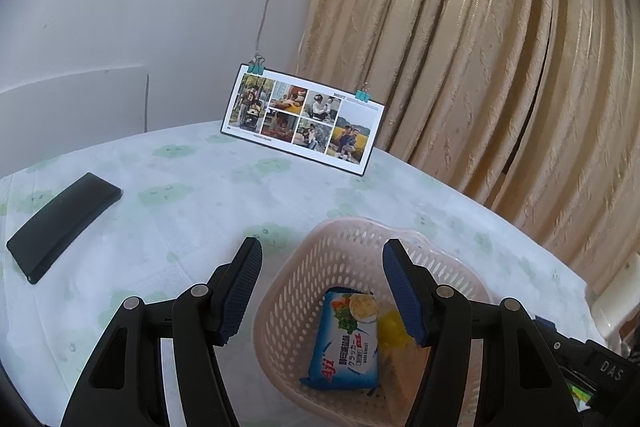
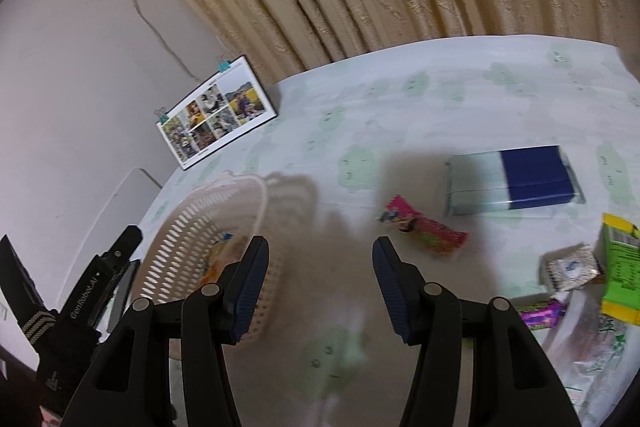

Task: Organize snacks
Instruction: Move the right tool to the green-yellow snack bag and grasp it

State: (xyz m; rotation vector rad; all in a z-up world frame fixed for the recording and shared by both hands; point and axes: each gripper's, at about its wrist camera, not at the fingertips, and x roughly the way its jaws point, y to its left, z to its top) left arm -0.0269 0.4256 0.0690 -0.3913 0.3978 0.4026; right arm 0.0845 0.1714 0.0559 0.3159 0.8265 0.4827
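Note:
A pink perforated basket (image 1: 320,259) sits on the table and holds a blue cracker packet (image 1: 348,343) and a yellow item (image 1: 390,327). My left gripper (image 1: 322,267) hovers open over the basket, nothing between its fingers. The right wrist view shows the same basket (image 2: 208,227) at left, and my right gripper (image 2: 320,267) open above bare tablecloth beside it. A pink candy wrapper (image 2: 424,227) lies just right of that gripper. Further right lie a blue and white pack (image 2: 516,183), a green and yellow packet (image 2: 622,267), a silver sachet (image 2: 572,265) and a purple wrapper (image 2: 540,313).
A black flat case (image 1: 60,223) lies at the table's left. A photo calendar (image 1: 300,119) stands at the back against the wall. Beige curtains (image 1: 500,67) hang behind the table. The other gripper's body (image 2: 80,303) shows at the right view's lower left.

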